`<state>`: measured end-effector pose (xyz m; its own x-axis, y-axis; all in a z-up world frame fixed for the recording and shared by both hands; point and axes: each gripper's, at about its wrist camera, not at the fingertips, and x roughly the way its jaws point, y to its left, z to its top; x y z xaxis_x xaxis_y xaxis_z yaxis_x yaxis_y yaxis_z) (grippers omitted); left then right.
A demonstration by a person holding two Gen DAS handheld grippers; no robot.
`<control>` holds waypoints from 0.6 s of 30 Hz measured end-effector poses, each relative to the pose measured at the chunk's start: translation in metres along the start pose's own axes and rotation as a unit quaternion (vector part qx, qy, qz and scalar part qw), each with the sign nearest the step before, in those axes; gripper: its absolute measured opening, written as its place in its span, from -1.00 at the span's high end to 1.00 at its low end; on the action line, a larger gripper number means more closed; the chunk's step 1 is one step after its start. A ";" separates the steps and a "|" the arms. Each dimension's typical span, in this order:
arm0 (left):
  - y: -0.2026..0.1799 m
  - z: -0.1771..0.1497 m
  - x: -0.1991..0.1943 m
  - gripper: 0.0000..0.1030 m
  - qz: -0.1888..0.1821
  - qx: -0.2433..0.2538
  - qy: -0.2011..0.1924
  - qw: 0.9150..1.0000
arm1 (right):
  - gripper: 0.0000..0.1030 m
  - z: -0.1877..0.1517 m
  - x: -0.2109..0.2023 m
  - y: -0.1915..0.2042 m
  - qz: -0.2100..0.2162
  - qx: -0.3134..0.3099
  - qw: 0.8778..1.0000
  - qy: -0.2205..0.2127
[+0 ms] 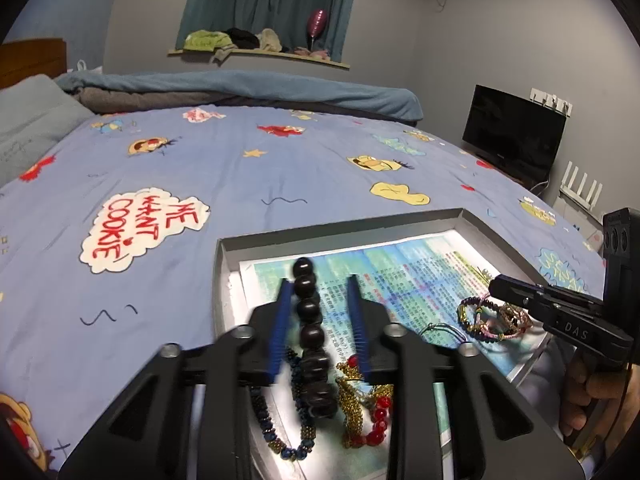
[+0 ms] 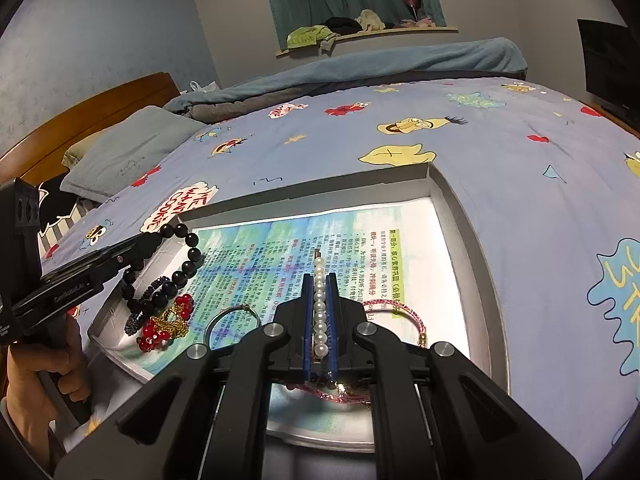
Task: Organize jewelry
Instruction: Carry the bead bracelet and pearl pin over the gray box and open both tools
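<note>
Pearls [image 2: 319,312] sit pinched in the right gripper [image 2: 319,280], dark beads [image 1: 310,320] lie loose between the spread left gripper [image 1: 318,300], while other pieces crowd the tray [image 2: 452,200], mostly unsorted.

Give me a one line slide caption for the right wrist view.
Right gripper shut on a pearl hair clip above the paper-lined tray; dark bead bracelet at left.

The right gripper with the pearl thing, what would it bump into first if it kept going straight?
Probably the printed paper lining the tray, since the right gripper points downward at it. Depth is hard to judge.
</note>
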<state>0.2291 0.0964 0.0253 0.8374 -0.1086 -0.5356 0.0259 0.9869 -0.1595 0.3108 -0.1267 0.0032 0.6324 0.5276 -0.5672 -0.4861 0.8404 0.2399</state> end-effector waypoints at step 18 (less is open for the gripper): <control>-0.013 -0.010 -0.032 -0.57 0.020 0.036 -0.031 0.999 | 0.10 -0.003 -0.015 0.007 0.001 -0.020 0.999 -0.030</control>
<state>0.1966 0.0860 0.0360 0.8703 -0.0645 -0.4883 0.0298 0.9965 -0.0786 0.2960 -0.1296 0.0106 0.6649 0.5374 -0.5187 -0.5105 0.8339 0.2096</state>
